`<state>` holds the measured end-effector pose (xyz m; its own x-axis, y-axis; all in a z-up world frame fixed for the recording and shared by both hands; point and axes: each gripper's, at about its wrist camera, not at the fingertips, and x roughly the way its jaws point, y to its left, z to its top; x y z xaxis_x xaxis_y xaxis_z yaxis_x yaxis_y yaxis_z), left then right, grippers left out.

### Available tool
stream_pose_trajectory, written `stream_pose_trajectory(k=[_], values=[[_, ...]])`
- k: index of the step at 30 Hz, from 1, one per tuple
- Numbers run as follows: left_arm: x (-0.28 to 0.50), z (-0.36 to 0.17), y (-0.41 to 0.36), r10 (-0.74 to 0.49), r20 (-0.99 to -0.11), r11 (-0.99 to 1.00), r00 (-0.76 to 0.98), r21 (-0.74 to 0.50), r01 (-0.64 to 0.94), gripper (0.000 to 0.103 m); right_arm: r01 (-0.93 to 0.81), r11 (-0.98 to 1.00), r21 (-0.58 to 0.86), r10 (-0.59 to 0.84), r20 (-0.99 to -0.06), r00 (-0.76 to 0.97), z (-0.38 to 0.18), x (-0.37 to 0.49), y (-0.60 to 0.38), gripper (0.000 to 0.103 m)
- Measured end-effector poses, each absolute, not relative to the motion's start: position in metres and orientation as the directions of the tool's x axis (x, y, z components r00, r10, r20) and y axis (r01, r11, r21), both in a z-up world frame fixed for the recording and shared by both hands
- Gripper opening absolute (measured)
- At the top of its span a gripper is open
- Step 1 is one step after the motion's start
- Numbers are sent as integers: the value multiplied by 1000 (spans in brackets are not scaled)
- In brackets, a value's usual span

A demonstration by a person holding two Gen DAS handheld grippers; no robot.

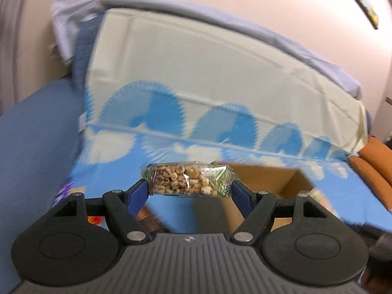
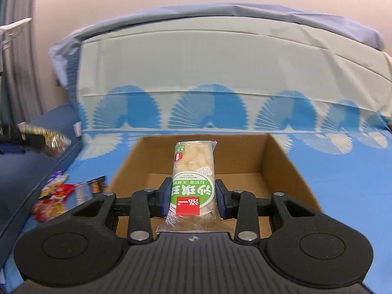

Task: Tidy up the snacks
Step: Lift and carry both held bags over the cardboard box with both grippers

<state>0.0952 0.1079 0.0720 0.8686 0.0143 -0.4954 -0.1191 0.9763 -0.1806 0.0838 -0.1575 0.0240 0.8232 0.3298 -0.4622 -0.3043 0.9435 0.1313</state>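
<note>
Both tongs are loaded, so the sorting looks to be in its early or middle stretch. The right tongs (image 2: 192,199) are clenched across a green-labelled bar (image 2: 193,183), held lengthwise above the open cardboard box (image 2: 281,161) that sits on the blue patterned cloth (image 2: 343,171); the part of the box floor that shows is bare, though the bar and tongs hide some of it. The left tongs (image 1: 189,191) grip a clear-wrapped puffed snack (image 1: 187,178) by its two ends, crosswise and in the air, with the box (image 1: 274,183) below and to its right. A loose heap of packets (image 2: 55,196) lies on the cloth left of the box, apart from it. By my judgement nothing is packed yet: these two need dropping in, then the heap.
</note>
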Motion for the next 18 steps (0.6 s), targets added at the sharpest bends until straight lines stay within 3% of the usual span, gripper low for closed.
stream_pose_trajectory(k=[6, 18], values=[[112, 67, 51, -79, -410, 980, 909, -198, -4, 77, -172, 975, 143, 221, -490, 843, 16, 95, -184, 38], [124, 29, -1, -193, -458, 978, 868, -159, 134, 74, -61, 991, 118, 116, -547, 829, -5, 112, -208, 38]])
